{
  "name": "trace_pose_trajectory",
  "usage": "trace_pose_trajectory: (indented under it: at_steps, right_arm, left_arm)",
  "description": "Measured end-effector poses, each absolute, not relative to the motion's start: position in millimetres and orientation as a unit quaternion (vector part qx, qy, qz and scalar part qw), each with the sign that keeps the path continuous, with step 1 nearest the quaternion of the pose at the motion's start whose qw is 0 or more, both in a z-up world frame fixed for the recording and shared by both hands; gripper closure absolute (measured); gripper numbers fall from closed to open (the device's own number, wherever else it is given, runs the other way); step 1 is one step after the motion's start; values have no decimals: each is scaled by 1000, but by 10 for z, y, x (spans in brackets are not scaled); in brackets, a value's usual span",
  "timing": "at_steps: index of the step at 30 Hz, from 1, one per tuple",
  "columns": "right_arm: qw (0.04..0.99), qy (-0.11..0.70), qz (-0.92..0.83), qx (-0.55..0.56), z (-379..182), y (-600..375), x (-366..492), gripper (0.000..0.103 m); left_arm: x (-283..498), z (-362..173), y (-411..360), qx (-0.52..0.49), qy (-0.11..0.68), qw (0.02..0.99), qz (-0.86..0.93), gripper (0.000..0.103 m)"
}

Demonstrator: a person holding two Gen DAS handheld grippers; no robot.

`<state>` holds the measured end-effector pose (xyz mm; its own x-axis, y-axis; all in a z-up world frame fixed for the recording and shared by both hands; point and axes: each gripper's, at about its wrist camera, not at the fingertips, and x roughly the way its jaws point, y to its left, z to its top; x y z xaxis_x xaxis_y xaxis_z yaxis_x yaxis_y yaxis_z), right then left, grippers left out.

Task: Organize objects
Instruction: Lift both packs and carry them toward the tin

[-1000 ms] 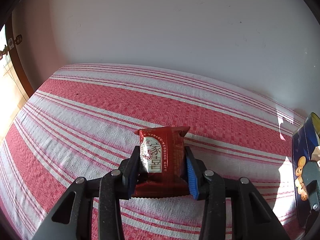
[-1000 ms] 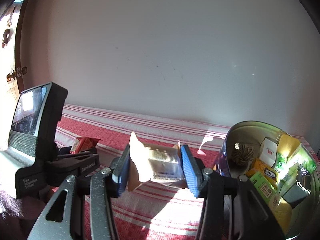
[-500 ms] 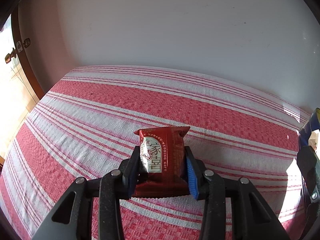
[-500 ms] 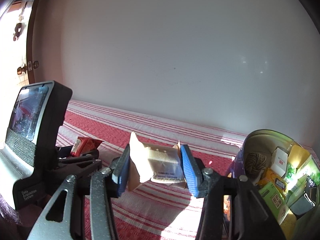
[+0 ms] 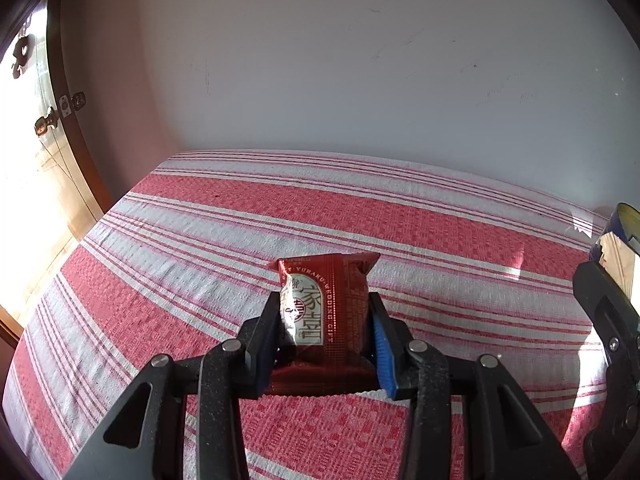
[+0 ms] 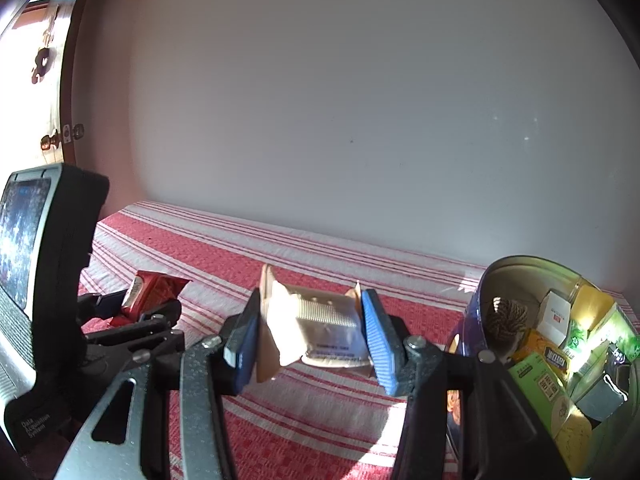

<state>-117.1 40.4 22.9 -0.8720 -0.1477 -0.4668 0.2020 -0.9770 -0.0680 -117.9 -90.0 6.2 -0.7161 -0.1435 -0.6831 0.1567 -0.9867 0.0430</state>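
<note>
A red-striped cloth (image 5: 224, 256) is covering the surface below a pale wall. A red packet (image 5: 324, 316) is being pinched in the left tongs (image 5: 325, 344) at centre frame, a beige packet (image 6: 316, 326) in the right tongs (image 6: 314, 342). The tin (image 6: 476, 308) at lower right is being filled; both packets are judged still to go.

I count two tongs, my left tongs (image 5: 325, 322) and my right tongs (image 6: 310, 330). There are two loose packets: one red snack packet (image 5: 324, 312) and one pale beige packet (image 6: 316, 330). One round tin (image 6: 492, 280) stands on one red-and-white striped cloth (image 5: 360, 216). Inside the tin I make out one white box (image 6: 554, 314), about three green packets and a couple of yellow ones; the rest are too jumbled for me to count.
</note>
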Motion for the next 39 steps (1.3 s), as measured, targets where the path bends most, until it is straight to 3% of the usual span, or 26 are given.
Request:
trace_pose_trajectory:
  at_steps: [39]
  right_arm:
    - [66, 62, -971, 221, 254, 830, -443, 55]
  left_arm:
    - [-572, 89, -725, 329, 21, 74, -941, 59]
